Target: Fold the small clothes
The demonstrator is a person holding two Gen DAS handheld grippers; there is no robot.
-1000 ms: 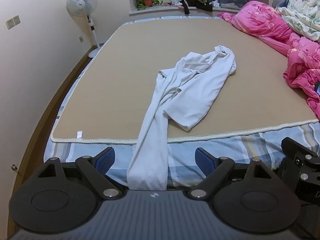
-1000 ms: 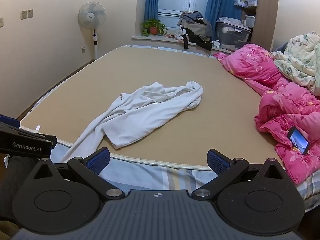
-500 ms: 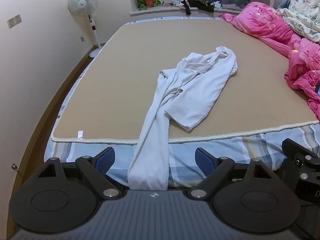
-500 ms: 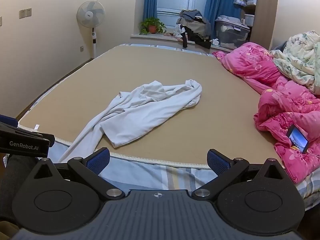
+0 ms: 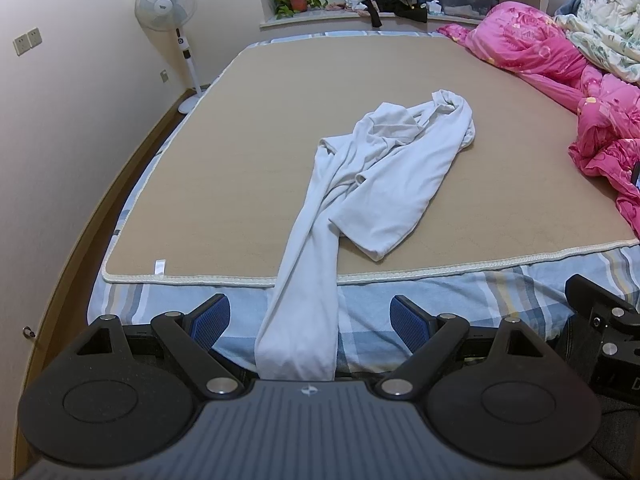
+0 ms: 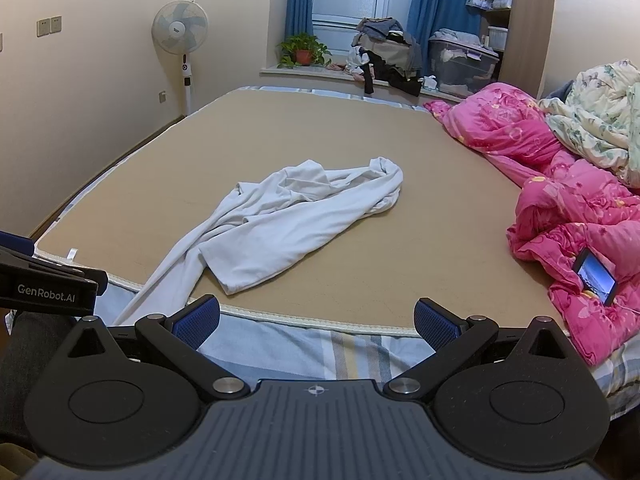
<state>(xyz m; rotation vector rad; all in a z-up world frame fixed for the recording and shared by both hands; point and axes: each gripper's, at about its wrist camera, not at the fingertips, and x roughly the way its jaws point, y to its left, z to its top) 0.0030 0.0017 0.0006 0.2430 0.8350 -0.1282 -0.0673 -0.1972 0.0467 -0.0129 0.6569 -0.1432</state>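
A crumpled white garment point(image 5: 384, 184) point(image 6: 292, 216) lies on the tan mat point(image 5: 240, 152) point(image 6: 420, 208) of the bed, one long part hanging over the near edge. My left gripper point(image 5: 310, 320) is open at the bed's edge, and the hanging part drops between its blue pads without touching them. My right gripper point(image 6: 316, 322) is open too, further right along the edge, nothing between its fingers. The left gripper's body point(image 6: 48, 288) shows at the left of the right wrist view, and the right gripper's body point(image 5: 604, 324) at the right of the left wrist view.
A pink quilt point(image 6: 560, 184) and a floral one point(image 6: 600, 116) are heaped on the bed's right side, with a phone point(image 6: 596, 276) propped on the pink. A standing fan point(image 5: 176, 28) is by the left wall. Clothes and a storage box point(image 6: 464, 64) fill the far sill.
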